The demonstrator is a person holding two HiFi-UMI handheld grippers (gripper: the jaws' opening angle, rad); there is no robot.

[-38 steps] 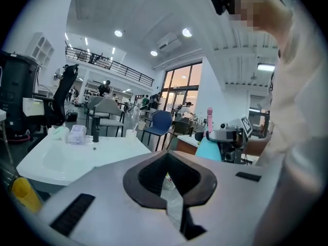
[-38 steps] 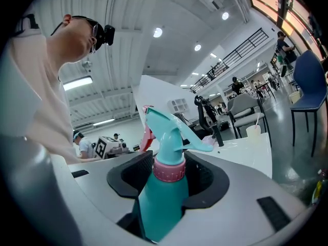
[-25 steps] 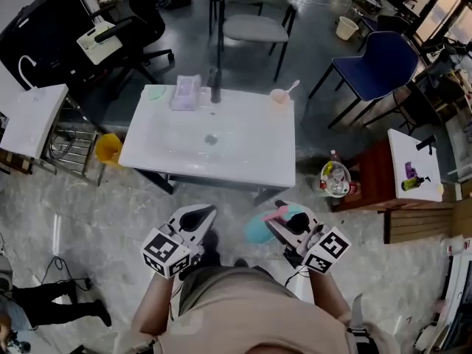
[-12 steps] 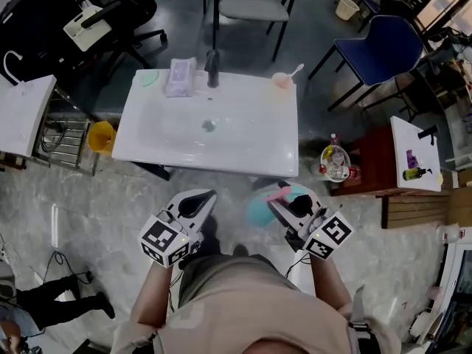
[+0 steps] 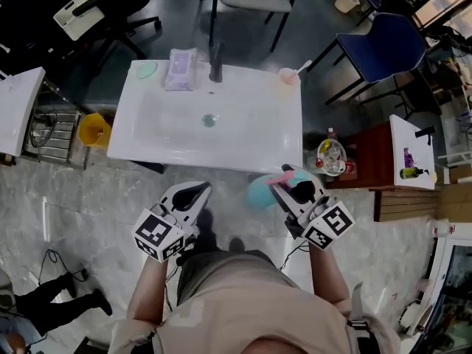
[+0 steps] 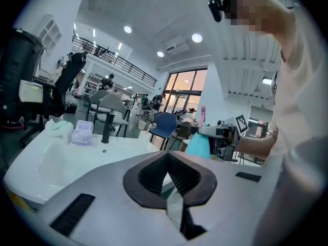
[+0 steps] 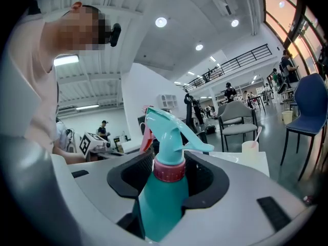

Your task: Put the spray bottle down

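Note:
The teal spray bottle (image 7: 160,201) with a pink collar and pink trigger stands upright between the jaws of my right gripper (image 7: 166,163), which is shut on its neck and shoulder. From the head view, the bottle (image 5: 259,192) and right gripper (image 5: 286,192) hover over the floor just short of the front right corner of the white basin table (image 5: 243,150). My left gripper (image 5: 193,194) is level with it on the left. Its jaws meet with nothing between them (image 6: 167,155). The left gripper view shows the bottle (image 6: 199,146) off to the right.
On the basin table's far edge stand a dark tap (image 5: 214,68), a tissue pack (image 5: 181,68), a green item (image 5: 147,70) and a pink cup with a spoon (image 5: 288,76). A yellow bucket (image 5: 94,130) sits left of it. Right of it is a brown side table (image 5: 372,172) with bottles (image 5: 332,157).
Both grippers have moved forward toward the basin table's front edge. The bottle has stayed in the right gripper's grip throughout.

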